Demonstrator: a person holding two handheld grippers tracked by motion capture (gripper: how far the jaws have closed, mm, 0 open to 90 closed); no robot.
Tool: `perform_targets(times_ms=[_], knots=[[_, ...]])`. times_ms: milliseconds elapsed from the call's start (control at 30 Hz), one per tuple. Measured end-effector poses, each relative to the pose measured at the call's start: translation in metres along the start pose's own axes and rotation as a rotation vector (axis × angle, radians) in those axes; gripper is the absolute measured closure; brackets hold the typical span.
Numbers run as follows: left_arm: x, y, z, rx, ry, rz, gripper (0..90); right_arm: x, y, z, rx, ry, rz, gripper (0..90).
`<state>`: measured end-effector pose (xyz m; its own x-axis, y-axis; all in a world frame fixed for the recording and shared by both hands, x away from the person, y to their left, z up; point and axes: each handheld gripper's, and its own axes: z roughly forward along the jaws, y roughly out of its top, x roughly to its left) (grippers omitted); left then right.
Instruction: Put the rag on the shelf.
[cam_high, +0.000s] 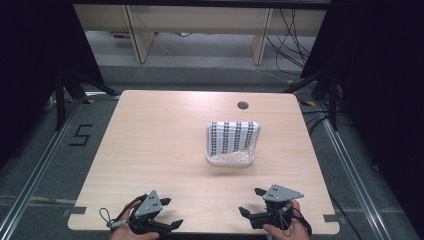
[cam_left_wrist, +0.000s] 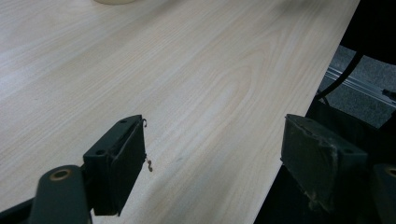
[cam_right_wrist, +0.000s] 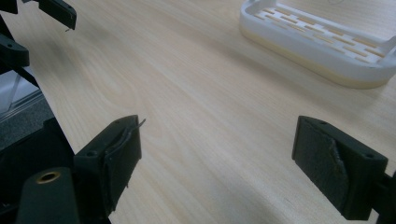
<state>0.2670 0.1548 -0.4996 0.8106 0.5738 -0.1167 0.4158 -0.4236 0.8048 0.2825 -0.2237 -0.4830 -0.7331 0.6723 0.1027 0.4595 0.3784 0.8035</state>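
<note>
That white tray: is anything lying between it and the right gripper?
No, just bare table between the white tray and the right gripper, as the high view shows.

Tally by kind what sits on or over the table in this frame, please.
White slotted tray: 1
Handheld grippers: 2, the left gripper and the right gripper, both open
Total: 3

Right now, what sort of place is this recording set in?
Probably a lab or recording workspace, not a home: a bare wooden table stands between dark curtains, with metal floor rails alongside and loose cables behind. On the table sits a white slotted tray.
</note>
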Motion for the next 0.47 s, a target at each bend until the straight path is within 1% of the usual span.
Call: perform_targets(times_ms=[133,167,200,233,267,333,367,400,433,467], knots=[[0.0002,-0.0001,0.0003,0.001,-0.001,-0.003,21.3,-0.0003,-0.0003,0.0005,0.0,0.0,0.004,16.7],[0.0008,-0.0001,0.0001,0.005,-0.001,0.001,21.3,-0.0019,0.0001,0.0012,0.008,0.035,-0.001,16.8],[0.0016,0.0,-0.0007,0.014,0.006,0.01,21.3,-0.0015,-0.0001,0.0001,-0.003,0.0,-0.003,16.7],[0.0009,-0.0004,-0.0001,0.005,0.004,-0.009,21.3,-0.0015,-0.0001,0.0001,-0.003,0.0,-0.003,16.7],[0.0015,-0.0003,-0.0001,0.0,0.007,-0.001,21.3,-0.0017,-0.0002,0.0,-0.005,-0.003,-0.005,16.8],[0.0026,-0.0004,-0.0001,0.0,0.003,-0.001,21.3,-0.0019,-0.0002,0.0,-0.004,-0.002,-0.005,16.7],[0.004,-0.0004,-0.0014,0.021,0.019,0.007,21.3,-0.0016,-0.0003,0.0003,-0.005,0.001,-0.001,16.8],[0.004,-0.0004,-0.0014,0.021,0.019,0.007,21.3,-0.0016,-0.0003,0.0003,-0.005,0.001,-0.001,16.8],[0.0043,-0.0004,-0.0006,0.008,0.005,-0.002,21.3,-0.0018,-0.0005,0.0009,0.004,0.014,0.002,16.7],[0.0043,-0.0004,-0.0006,0.008,0.005,-0.002,21.3,-0.002,-0.0004,0.0008,0.007,0.014,0.001,16.7]])
